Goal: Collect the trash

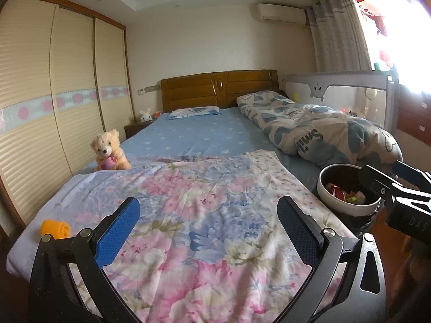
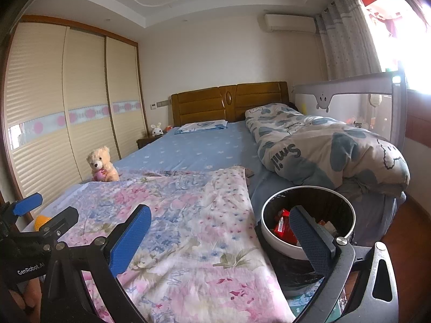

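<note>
both grippers' fingers [image 1: 118,231] spread, empty; trash bin [image 2: 272,238] behind right gripper [image 2: 219,238].

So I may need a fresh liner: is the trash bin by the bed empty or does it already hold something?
Not empty. The trash bin holds red wrappers and other scraps, well below its rim.

You are looking at "Smil" showing on the rumpled duvet [image 2: 323,148], "GenRobot.AI" on the left gripper [image 2: 40,215], and "DAS" on the right gripper [image 1: 404,193].
</note>
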The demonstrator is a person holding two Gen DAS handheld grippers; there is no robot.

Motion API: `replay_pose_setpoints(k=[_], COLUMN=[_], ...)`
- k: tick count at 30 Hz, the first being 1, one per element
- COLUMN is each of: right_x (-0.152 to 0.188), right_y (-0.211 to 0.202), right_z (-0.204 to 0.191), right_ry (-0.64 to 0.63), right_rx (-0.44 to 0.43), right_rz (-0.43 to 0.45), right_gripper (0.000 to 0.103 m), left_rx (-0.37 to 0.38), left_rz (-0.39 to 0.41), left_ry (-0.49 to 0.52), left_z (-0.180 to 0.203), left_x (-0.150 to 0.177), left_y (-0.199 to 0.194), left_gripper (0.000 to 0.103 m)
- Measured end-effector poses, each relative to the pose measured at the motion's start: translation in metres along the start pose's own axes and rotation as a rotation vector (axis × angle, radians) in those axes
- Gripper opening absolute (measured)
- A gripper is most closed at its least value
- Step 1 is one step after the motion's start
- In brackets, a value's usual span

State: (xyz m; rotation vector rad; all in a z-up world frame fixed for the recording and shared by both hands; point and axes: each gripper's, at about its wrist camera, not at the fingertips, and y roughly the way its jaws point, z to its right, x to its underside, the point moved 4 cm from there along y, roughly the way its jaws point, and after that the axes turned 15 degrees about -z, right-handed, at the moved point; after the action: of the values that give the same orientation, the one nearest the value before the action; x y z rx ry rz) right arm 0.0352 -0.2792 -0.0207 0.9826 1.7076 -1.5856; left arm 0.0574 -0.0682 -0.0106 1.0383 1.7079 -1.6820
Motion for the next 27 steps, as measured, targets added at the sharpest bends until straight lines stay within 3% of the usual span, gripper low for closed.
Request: replay_pose_setpoints(k=[27], right_x=[-0.0069], right_y=[-0.0053], right_z=[-0.0014], right_ry=[-0.005], right_rx=[0.001], right_rz=[-0.002], right_gripper=[0.103], left_rx=[0.007], left_rz=[-0.005], left_ry=[0.003], left_z=[-0.0009], left_x=[0.0030], left_y=[0.0022], left_gripper=[0.103])
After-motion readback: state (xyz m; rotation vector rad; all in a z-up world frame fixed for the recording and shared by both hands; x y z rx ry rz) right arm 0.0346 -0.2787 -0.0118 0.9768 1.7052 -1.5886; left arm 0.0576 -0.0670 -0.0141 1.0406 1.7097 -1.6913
